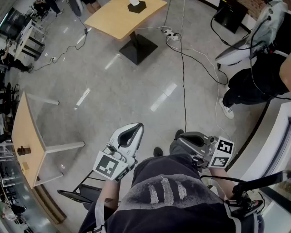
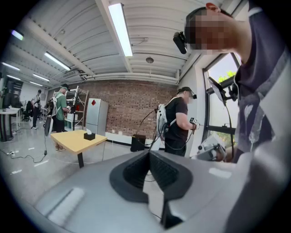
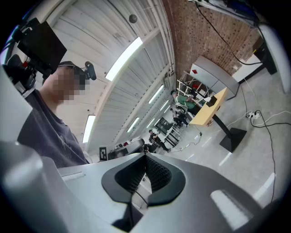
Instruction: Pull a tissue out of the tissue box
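Left gripper (image 1: 134, 128) and right gripper (image 1: 181, 136) were both clamped together on nothing, carried at the waist, well back from the table (image 1: 109, 20). The tissue box (image 1: 136, 6) sat on that table, untouched, probably because he hadn't walked over yet.

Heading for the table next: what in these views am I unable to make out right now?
- Tissue box: in the head view it is clipped by the top edge. In the left gripper view it is too small to show how its tissue sits.
- Table: in the right gripper view it is far off and tilted, and anything on it is too small to identify.
- Floor just below the person: in the head view it is hidden by the torso.
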### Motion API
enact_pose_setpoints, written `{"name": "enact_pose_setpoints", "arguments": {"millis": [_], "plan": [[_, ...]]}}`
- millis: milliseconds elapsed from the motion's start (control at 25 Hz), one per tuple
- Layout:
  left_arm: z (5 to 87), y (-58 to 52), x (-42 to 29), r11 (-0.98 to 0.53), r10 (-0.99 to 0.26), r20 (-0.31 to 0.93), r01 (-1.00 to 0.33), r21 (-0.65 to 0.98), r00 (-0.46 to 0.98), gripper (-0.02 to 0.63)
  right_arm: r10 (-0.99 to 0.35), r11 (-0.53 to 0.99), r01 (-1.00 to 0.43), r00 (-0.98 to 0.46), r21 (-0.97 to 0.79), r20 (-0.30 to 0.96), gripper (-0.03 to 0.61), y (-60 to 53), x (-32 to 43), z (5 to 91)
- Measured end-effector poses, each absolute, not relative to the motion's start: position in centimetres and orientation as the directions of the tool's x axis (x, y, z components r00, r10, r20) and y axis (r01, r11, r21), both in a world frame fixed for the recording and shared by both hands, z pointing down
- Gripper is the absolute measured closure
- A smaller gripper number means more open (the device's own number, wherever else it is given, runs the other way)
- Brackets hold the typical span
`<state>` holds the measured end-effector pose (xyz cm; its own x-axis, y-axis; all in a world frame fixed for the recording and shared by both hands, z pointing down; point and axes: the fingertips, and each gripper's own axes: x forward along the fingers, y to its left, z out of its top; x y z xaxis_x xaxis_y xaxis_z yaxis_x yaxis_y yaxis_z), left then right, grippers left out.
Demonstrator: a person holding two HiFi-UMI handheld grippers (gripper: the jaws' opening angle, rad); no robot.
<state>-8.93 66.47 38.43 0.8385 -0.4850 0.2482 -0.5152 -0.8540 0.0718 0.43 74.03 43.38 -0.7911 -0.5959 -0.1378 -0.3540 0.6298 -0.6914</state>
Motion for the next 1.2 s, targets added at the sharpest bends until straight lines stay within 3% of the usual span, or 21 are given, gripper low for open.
{"name": "enact_pose_setpoints", "arguments": {"millis": [240, 440, 720, 1200], "plan": [[36.7, 65.8, -3.6, -0.843, -0.504, 0.238, -0.533, 0.076, 0.831, 0.612, -0.54, 0.636, -0.236, -0.816, -0.735, -0.205, 0.58, 72.9, 3.8, 41.8], [36.9, 63.8, -0.2, -0.806, -0.562, 0.25, -0.59, 0.048, 0.788, 0.612, -0.384, 0.759, -0.16, -0.893, -0.631, -0.236, 0.581, 70.1, 5.5, 40.0], [36.1, 62.7, 3.8, -0.842, -0.52, 0.238, -0.539, 0.02, 0.82, 0.614, -0.321, 0.817, -0.109, -0.902, -0.566, -0.29, 0.58, 67.4, 7.8, 38.9], [34.5, 59.3, 2.3, -0.862, -0.502, 0.149, -0.508, 0.001, 0.852, 0.614, -0.385, 0.769, -0.11, -0.867, -0.63, -0.318, 0.58, 65.0, 6.6, 38.4]]}}
